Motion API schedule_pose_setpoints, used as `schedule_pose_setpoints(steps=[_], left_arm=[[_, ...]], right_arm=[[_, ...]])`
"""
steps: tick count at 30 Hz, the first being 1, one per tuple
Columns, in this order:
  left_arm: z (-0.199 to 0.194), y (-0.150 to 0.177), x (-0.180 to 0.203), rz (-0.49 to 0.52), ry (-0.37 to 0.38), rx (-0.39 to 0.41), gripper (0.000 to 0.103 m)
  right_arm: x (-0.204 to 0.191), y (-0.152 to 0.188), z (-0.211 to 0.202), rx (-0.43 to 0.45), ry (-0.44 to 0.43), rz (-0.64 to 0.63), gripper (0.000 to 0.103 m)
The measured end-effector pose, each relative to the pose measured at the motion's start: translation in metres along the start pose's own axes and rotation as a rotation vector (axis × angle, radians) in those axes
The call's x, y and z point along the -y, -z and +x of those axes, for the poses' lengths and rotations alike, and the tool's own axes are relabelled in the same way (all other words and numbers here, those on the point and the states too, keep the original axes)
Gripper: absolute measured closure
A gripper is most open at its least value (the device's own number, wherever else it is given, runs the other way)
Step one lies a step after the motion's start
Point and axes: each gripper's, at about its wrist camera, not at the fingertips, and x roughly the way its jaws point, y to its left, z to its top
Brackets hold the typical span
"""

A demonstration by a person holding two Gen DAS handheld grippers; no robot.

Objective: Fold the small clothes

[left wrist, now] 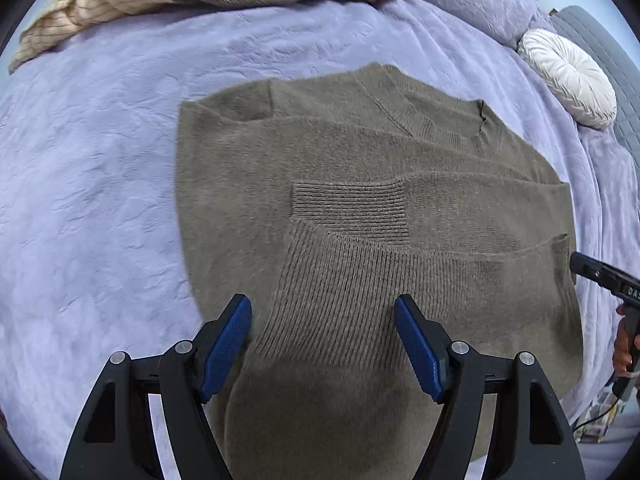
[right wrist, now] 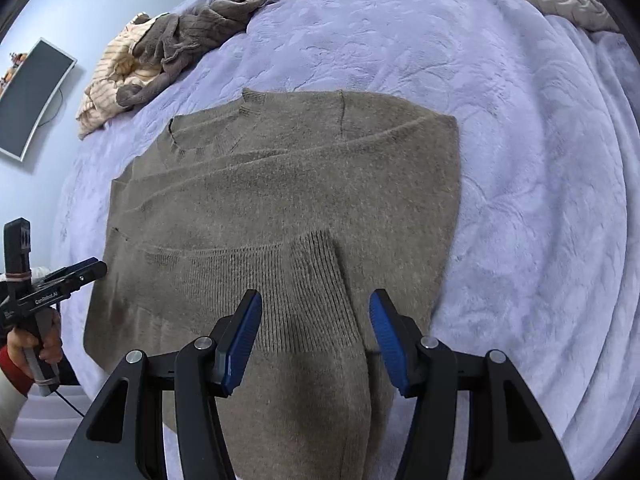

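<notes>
- Sweater [left wrist: 360, 184]: olive-brown knit lying flat on the lavender bedspread [left wrist: 100, 160], about mid-bed, neckline toward the far edge, both sleeves folded in across the body. In the right wrist view the same sweater [right wrist: 280, 184] spreads from the near edge of the bed toward the clothes pile [right wrist: 160, 52] at the far left corner.
- Left gripper [left wrist: 322, 344]: jaws wide apart, nothing held, poised over the ribbed hem.
- Right gripper [right wrist: 316, 336]: jaws likewise wide apart and empty, straddling the ribbed sleeve cuff [right wrist: 316, 272] without closing on it.
- Handling, as a judgement: the knit looks soft, limp and moderately weighty; it should drape and stretch rather than hold shape, and the fuzzy surface should not slip. The doubled ribbed hem corners seem the firmest place to pinch.
- Hidden: the hem's nearest edge passes under both grippers and out of frame; whether either fingertip touches the fabric cannot be told. The pile's separate garments are hard to distinguish.
</notes>
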Motion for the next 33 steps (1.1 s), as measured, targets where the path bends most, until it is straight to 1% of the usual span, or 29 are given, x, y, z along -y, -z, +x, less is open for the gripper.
schedule_pose_setpoints(steps=[1, 2, 3, 4, 5, 6, 7, 10, 14, 18, 20, 22, 25, 28, 30, 32, 33], left_arm=[[0.006, -0.001, -0.001, 0.002, 0.005, -0.009, 0.029], [0.009, -0.001, -0.003, 0.0, 0.008, -0.013, 0.036], [0.009, -0.001, -0.004, -0.002, 0.019, -0.003, 0.05], [0.007, 0.0, -0.005, -0.001, 0.043, 0.0, 0.075], [0.004, 0.0, -0.006, 0.0, 0.039, 0.004, 0.08], [0.001, 0.002, -0.007, 0.005, 0.045, 0.016, 0.088], [-0.004, 0.003, -0.009, 0.011, 0.058, 0.025, 0.093], [-0.027, 0.006, -0.015, 0.0, 0.127, 0.069, 0.093], [-0.066, 0.003, -0.013, 0.009, 0.175, 0.149, 0.095], [-0.102, -0.02, -0.006, 0.036, 0.203, 0.251, 0.095], [-0.106, -0.035, -0.004, 0.045, 0.196, 0.282, 0.095], [-0.1, -0.052, -0.003, 0.055, 0.16, 0.302, 0.095], [-0.071, -0.077, -0.008, 0.037, 0.124, 0.302, 0.095], [-0.031, -0.092, -0.01, 0.028, 0.064, 0.273, 0.095], [-0.008, -0.096, -0.011, 0.035, 0.012, 0.261, 0.095], [0.011, -0.099, -0.014, 0.018, -0.023, 0.24, 0.094], [0.019, -0.1, -0.016, 0.001, -0.053, 0.235, 0.094]], right_arm=[[-0.001, -0.005, 0.008, -0.001, 0.007, 0.0, 0.042], [-0.002, -0.008, 0.014, -0.01, 0.014, 0.004, 0.042], [-0.001, -0.01, 0.024, -0.038, 0.03, 0.012, 0.046], [0.0, -0.01, 0.034, -0.074, 0.057, 0.032, 0.053], [-0.001, -0.009, 0.037, -0.084, 0.076, 0.049, 0.075], [-0.003, -0.006, 0.036, -0.076, 0.071, 0.055, 0.096], [-0.008, -0.002, 0.032, -0.058, 0.068, 0.048, 0.096], [-0.025, 0.011, 0.012, 0.0, 0.135, 0.002, 0.096], [-0.045, 0.014, -0.03, 0.104, 0.193, -0.028, 0.096], [-0.063, -0.006, -0.067, 0.203, 0.229, -0.092, 0.096], [-0.069, -0.024, -0.078, 0.24, 0.238, -0.123, 0.096], [-0.071, -0.041, -0.079, 0.259, 0.25, -0.143, 0.096], [-0.066, -0.067, -0.066, 0.265, 0.251, -0.141, 0.096], [-0.059, -0.094, -0.034, 0.246, 0.284, -0.155, 0.096], [-0.052, -0.107, -0.008, 0.216, 0.287, -0.147, 0.096], [-0.045, -0.114, 0.015, 0.19, 0.297, -0.135, 0.096], [-0.042, -0.115, 0.025, 0.178, 0.301, -0.13, 0.096]])
